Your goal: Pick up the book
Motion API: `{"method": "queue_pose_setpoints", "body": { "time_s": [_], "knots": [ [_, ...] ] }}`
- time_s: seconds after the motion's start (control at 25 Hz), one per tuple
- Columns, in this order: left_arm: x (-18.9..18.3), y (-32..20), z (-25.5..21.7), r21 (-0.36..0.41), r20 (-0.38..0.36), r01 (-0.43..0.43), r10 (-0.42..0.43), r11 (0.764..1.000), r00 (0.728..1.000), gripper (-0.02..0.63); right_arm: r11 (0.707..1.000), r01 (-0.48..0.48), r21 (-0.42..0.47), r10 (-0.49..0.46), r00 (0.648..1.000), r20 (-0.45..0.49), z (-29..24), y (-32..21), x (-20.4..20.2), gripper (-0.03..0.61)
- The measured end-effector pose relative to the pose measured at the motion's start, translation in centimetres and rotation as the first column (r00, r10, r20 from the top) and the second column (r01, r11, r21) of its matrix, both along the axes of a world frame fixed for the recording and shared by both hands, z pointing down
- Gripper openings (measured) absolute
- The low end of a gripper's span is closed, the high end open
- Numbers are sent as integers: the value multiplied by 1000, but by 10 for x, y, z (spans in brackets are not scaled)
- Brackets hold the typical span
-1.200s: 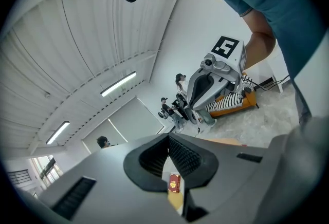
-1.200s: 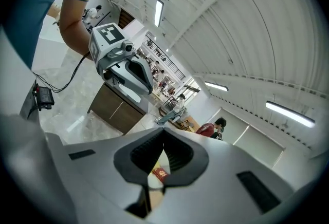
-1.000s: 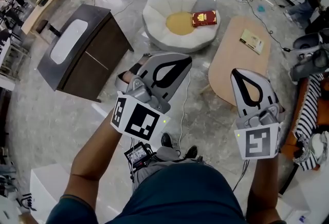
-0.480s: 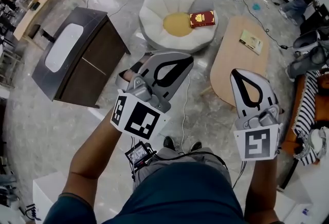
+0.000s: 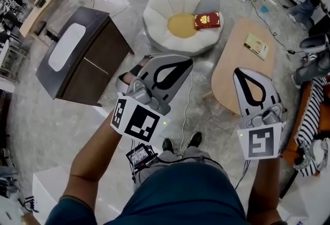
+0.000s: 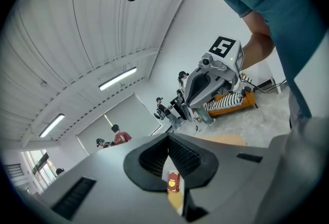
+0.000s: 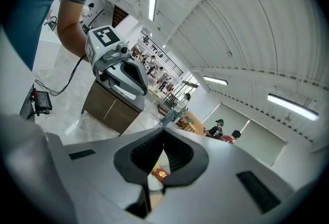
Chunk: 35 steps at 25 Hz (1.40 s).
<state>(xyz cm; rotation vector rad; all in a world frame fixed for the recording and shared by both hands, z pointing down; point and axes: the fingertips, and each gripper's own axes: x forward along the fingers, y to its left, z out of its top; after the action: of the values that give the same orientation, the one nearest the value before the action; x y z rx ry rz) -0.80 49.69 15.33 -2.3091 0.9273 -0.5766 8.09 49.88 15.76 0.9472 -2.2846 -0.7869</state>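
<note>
Our left hand-held gripper and right hand-held gripper fill the lower middle of the head view. Both have their jaws pressed together with nothing between them, and each gripper view shows the ribbed pads meeting. Over the last second neither has opened or shifted its pose in front of us. What has changed is the room around them: our shoes below the left hand-held gripper have swapped stance, the dark cabinet at the left has slid a little in the frame, and the people along the top edge have walked on. We take that as a walk toward the goal, with the reach not yet begun. The red book lies in the upper middle of the frame, on the white floor cushion just right of its yellow centre, well apart from both grippers. It shows small through the notch below each gripper's pads, so both seem aimed at it, and the jaws will have to spread before any grasp. A pale booklet on the wooden table at the right might also count as a book, but its cover is too small to read. The table's near end is hidden behind the right hand-held gripper, our legs by our own torso, and the striped cloth is cut off at the right edge.
</note>
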Motion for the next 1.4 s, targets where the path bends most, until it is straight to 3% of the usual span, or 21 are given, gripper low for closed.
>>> {"method": "queue_pose_setpoints", "body": {
  "time_s": [0.36,0.64,0.8,1.2,1.4],
  "knots": [
    [47,-29,3,0,30,32,-32,1000,999,5,999,27,-16,-27,999,22,7,-31,45,14],
    [55,-36,5,11,64,83,-83,997,994,5,998,50,-29,-50,999,12,17,-48,58,14],
    [55,-41,14,-10,36,83,-83,996,996,5,997,46,-54,-45,999,18,23,-49,58,14],
    [22,-73,6,9,-19,37,-37,999,999,5,999,-21,-43,21,1000,0,14,-73,30,14],
    [-8,-87,0,15,-16,1,-1,1000,1000,5,999,-33,-19,33,999,1,7,-86,-2,14]
  ]
}}
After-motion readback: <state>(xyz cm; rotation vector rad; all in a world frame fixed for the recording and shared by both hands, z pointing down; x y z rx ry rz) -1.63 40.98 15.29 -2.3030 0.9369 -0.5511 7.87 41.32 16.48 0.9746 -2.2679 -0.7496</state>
